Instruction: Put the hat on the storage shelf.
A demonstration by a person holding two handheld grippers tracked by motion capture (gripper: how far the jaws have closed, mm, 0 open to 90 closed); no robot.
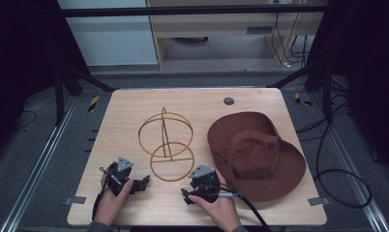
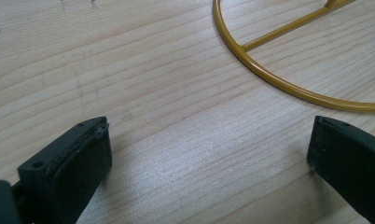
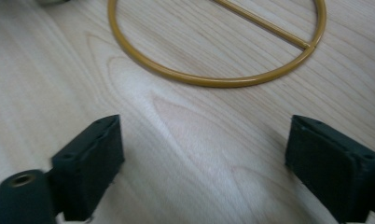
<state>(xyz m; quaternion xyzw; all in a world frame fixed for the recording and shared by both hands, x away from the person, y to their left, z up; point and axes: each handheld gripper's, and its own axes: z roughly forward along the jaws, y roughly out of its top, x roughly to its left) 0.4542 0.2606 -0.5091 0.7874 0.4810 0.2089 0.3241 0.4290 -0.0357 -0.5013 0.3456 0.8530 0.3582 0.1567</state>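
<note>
1. The left gripper [image 1: 145,182] and right gripper [image 1: 185,195] are being held released, nothing between the jaws, low over the worktop [image 1: 134,104].
2. The gold wire hat stand [image 1: 166,144] is being left upright mid-worktop, its base ring [image 3: 213,81] just beyond both grippers; the brown felt hat [image 1: 255,154] is lying beside it, to the right.
3. The light stand is likely being put at risk of tipping if its ring is nudged.
4. No containers are being used.

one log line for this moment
left gripper: open, empty | right gripper: open, empty | wire stand: upright between them | hat: on table, untouched
</note>
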